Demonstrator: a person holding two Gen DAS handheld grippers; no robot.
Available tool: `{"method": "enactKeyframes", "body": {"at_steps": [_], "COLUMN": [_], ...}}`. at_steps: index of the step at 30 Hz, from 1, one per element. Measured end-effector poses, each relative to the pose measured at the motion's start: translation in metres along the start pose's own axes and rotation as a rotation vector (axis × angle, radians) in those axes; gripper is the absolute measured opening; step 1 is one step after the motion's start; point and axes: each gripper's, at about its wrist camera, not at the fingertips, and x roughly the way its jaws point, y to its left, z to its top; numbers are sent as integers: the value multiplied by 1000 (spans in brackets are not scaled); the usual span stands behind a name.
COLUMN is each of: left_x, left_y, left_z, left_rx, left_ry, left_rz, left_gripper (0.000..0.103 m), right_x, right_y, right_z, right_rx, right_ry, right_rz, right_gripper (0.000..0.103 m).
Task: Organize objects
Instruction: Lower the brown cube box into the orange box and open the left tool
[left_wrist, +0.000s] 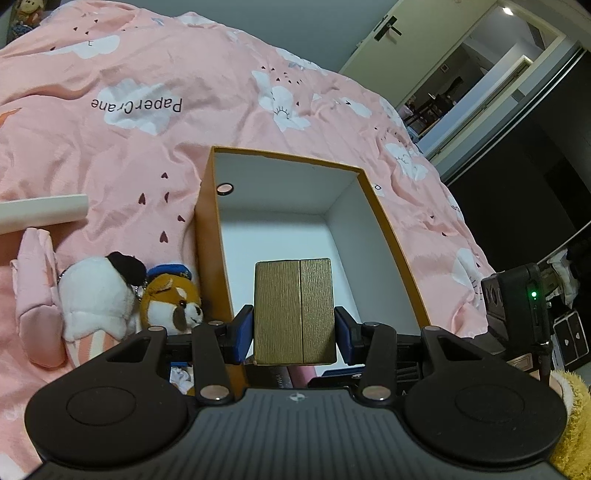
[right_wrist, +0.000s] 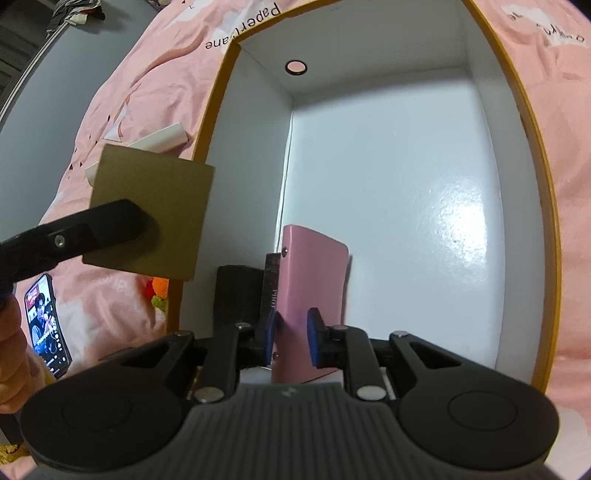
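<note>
An orange box (left_wrist: 384, 221) with a white inside lies open on pink bedding. My left gripper (left_wrist: 294, 321) is shut on a gold box (left_wrist: 294, 295) and holds it upright above the orange box's near end. In the right wrist view the gold box (right_wrist: 159, 192) hangs over the orange box's (right_wrist: 532, 147) left wall. My right gripper (right_wrist: 293, 332) reaches into the box, shut on a pink case (right_wrist: 314, 266) that stands on end. A thin dark book-like item (right_wrist: 272, 280) and a black item (right_wrist: 236, 291) stand to the case's left.
Two plush toys (left_wrist: 99, 295) (left_wrist: 170, 302) and a white tube (left_wrist: 40, 214) lie left of the box. A lit phone (right_wrist: 46, 325) rests on the bedding by a hand (right_wrist: 11, 350). A yellow plush (left_wrist: 572, 424) sits at the right; an open door (left_wrist: 480, 74) is beyond the bed.
</note>
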Motion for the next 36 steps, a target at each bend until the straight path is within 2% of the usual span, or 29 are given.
{"method": "enactKeyframes", "body": {"at_steps": [4, 7, 9, 13, 17, 23, 30, 36], "left_x": [3, 14, 30, 66, 97, 129, 150, 149], "left_y": [-7, -22, -33, -53, -63, -76, -73, -71], "left_z": [3, 5, 6, 1, -2, -7, -14, -15], "left_rx": [9, 36, 52, 99, 88, 67, 36, 16], "left_ry": [18, 52, 98, 190, 291, 363, 426, 438], "left_rz": [-17, -56, -71, -30, -24, 63, 130, 127], "left_gripper": [51, 51, 51, 51, 51, 51, 52, 51], "right_x": [-8, -22, -33, -50, -60, -58, -55, -56], "right_y": [4, 9, 12, 13, 4, -8, -11, -13], "right_z": [-2, -5, -6, -13, -18, -20, -25, -27], "right_rx": [-20, -71, -111, -205, -258, -281, -325, -300], "right_ry": [-32, -85, -117, -155, -165, -175, -193, -205], "right_rz": [-35, -111, -176, -312, -375, -365, -378, -378], "right_gripper": [21, 21, 21, 21, 21, 20, 22, 23]}}
